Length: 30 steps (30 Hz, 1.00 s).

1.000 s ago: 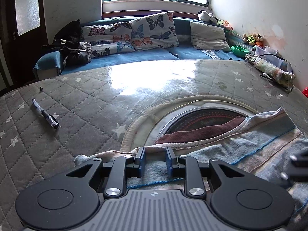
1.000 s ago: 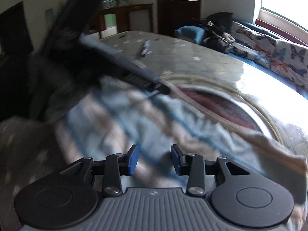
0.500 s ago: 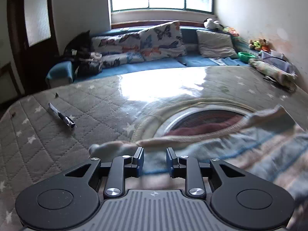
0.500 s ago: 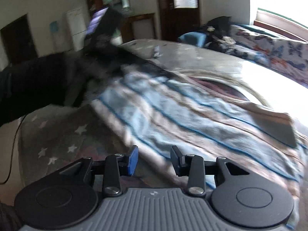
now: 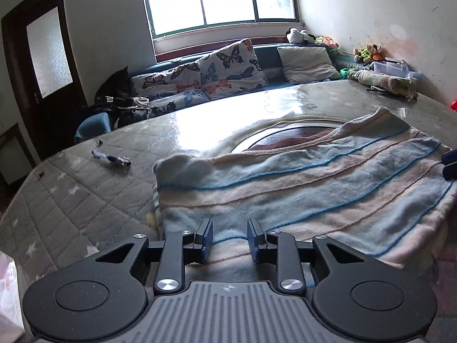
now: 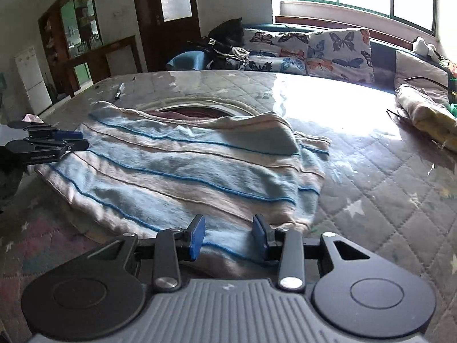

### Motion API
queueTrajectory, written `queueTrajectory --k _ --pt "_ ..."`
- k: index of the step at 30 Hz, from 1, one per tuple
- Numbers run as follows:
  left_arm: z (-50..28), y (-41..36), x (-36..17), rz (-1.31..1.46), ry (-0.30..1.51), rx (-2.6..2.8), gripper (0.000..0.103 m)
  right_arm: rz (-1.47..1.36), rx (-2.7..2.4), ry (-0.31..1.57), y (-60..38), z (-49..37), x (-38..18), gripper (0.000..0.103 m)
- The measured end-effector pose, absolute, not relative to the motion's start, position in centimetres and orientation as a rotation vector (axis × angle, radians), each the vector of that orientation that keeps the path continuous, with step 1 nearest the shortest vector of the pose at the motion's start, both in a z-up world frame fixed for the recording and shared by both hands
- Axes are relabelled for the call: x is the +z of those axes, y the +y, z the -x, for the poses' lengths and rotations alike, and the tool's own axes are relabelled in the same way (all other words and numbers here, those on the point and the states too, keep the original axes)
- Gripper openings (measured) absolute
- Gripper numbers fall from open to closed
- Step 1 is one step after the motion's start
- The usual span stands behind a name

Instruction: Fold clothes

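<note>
A light-blue and beige striped garment (image 5: pixel 300 183) lies folded over itself on the quilted table; it also shows in the right wrist view (image 6: pixel 182 171). My left gripper (image 5: pixel 230 240) is open and empty, its fingers over the garment's near edge. It also shows from the side in the right wrist view (image 6: pixel 68 140). My right gripper (image 6: pixel 228 237) is open and empty above the garment's near edge. Its fingertips (image 5: pixel 450 163) show at the right edge of the left wrist view.
A grey quilted star-pattern cover (image 5: pixel 85 200) lies under a clear sheet on the table, with a round opening (image 6: pixel 197 111) behind the garment. A pen (image 5: pixel 111 158) lies far left. A rolled cloth (image 6: pixel 425 114) lies at the right. A sofa with butterfly cushions (image 5: pixel 222 68) stands behind.
Both grippers have pulled back toward the table's near side. The garment, bunched under the left gripper before, now lies spread in a folded stack, released by both.
</note>
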<state>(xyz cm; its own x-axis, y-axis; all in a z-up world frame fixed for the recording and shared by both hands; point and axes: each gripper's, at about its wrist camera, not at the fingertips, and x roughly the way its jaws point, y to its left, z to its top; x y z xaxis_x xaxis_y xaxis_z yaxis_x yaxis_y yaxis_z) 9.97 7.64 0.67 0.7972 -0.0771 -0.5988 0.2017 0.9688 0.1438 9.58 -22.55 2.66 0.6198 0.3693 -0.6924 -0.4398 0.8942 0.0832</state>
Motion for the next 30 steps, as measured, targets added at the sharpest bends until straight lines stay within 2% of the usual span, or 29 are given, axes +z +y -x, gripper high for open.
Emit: queueTrajectory --k 13,25,30 --pt "-5.9 7.4 0.7 -0.142 0.655 -0.232 0.029 0.191 0.436 0.805 -23.3 -7.9 3.3 0.036" --pt "-2.7 7.1 1.3 -0.097 0.682 -0.283 0.029 0.166 0.433 0.821 -25.3 -4.9 4.6 0.037" --pt "-3.3 7.3 2.2 -0.094 0.665 -0.269 0.037 0.139 0.443 0.761 -24.4 -7.1 5.7 0.037"
